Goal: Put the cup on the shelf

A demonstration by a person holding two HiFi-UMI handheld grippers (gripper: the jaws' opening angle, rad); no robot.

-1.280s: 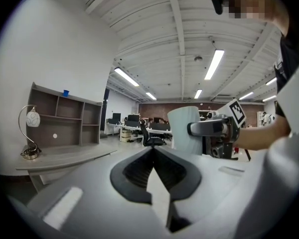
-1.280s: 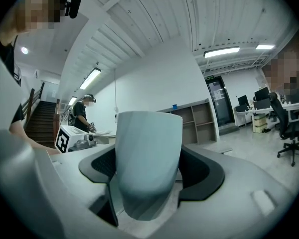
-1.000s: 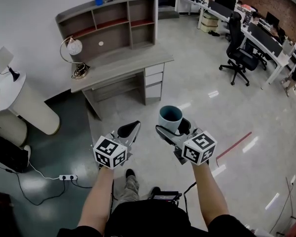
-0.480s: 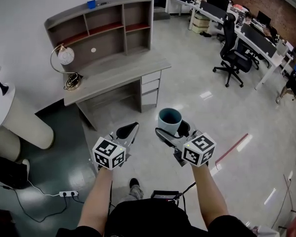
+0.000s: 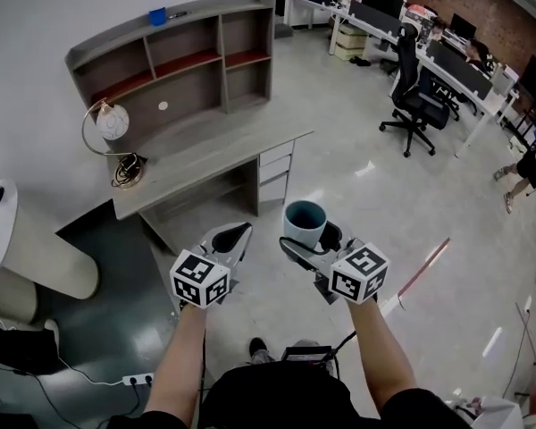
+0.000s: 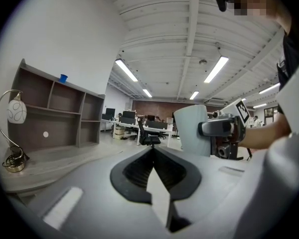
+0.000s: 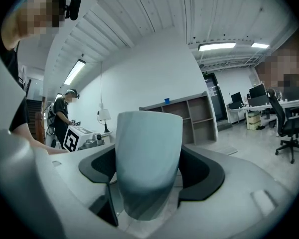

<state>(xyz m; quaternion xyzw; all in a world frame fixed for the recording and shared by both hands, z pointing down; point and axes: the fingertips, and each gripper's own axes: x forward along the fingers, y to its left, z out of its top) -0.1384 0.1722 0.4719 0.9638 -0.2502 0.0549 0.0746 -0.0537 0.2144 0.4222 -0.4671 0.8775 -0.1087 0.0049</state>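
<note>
Glossy grey floor [image 5: 357,195] spreads out beneath you, and both your bare forearms reach forward over it, side by side and roughly level. Each carries its marker cube, the left one [image 5: 199,278] and the right one [image 5: 358,273], faces showing black-and-white square patterns.

Your left claw [image 5: 235,236] points ahead with its jaws pressed tight together, nothing between them. Your right claw [image 5: 308,239] is pinching the cup [image 5: 305,219]: a pale blue-grey cup, upright, mouth open to the ceiling, darker teal inside, one jaw on each side of its wall. It hangs in the air over the floor, just beside the left claw and short of the furniture.

Further out stands the grey worktop [image 5: 205,155], drawers under its right end, a globe lamp [image 5: 112,123] on a curved stem at its left end. Along the back of it stands the shelf [image 5: 174,56], split into open compartments, with a small blue object [image 5: 157,15] on the top board.

Beyond, to the right, a black office chair [image 5: 415,105], rows of desks with monitors and a brick wall.
</note>
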